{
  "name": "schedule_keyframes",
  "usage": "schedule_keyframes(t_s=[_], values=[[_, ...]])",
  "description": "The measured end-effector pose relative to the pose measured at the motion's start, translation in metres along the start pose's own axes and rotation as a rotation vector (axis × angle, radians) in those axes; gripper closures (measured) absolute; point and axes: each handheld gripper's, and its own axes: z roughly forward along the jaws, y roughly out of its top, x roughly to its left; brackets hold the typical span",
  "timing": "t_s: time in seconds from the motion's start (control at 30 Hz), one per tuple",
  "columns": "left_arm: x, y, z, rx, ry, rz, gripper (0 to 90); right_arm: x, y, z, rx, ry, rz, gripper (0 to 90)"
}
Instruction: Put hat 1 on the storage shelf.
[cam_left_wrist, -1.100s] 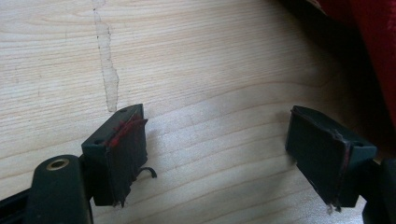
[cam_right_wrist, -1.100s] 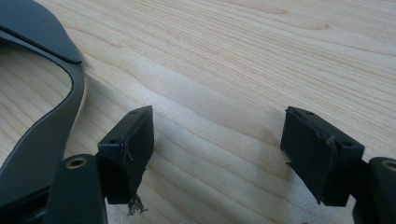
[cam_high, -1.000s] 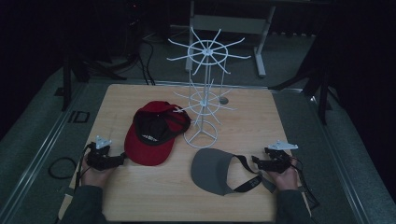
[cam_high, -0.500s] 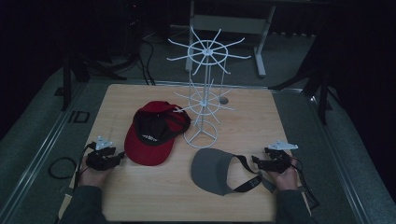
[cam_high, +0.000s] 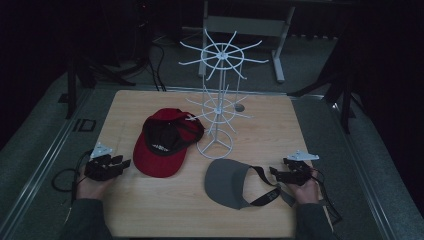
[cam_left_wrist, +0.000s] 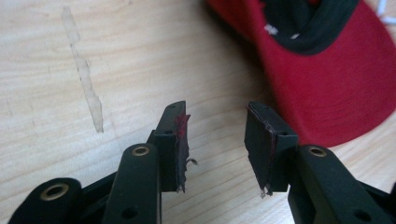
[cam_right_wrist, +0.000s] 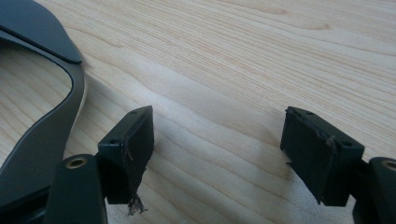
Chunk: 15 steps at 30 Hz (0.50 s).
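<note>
A red cap (cam_high: 165, 141) with a black lining lies upside down left of centre on the wooden table (cam_high: 165, 205); its brim (cam_left_wrist: 336, 88) fills the upper right of the left gripper view. My left gripper (cam_high: 121, 163) sits just left of that brim, open, with bare wood between its jaws (cam_left_wrist: 215, 140). A grey visor (cam_high: 229, 182) with a black strap (cam_high: 262, 186) lies at the front right. My right gripper (cam_high: 276, 173) rests open by the strap's right end, nothing between its jaws (cam_right_wrist: 217, 149); the strap (cam_right_wrist: 51, 126) curves along that view's left side.
A white wire display rack (cam_high: 219, 95) with two tiers of radiating hooks stands at the table's middle, behind both hats. A dark floor surrounds the table, with cables and stand legs (cam_high: 277, 45) at the back.
The left gripper has edged a little to the right, toward the red cap's brim. The right gripper and both hats have stayed where they were.
</note>
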Motion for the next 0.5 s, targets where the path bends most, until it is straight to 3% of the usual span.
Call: schedule_keyframes(t_s=[0.17,0.5], values=[[0.004,0.007,-0.012,-0.041,-0.025,-0.029,59.8,0.0,0.0,0.0,0.0,0.0,0.0,25.8],[-0.001,0.022,-0.017,-0.027,-0.087,-0.005,61.4,0.0,0.0,0.0,0.0,0.001,0.002,25.8]])
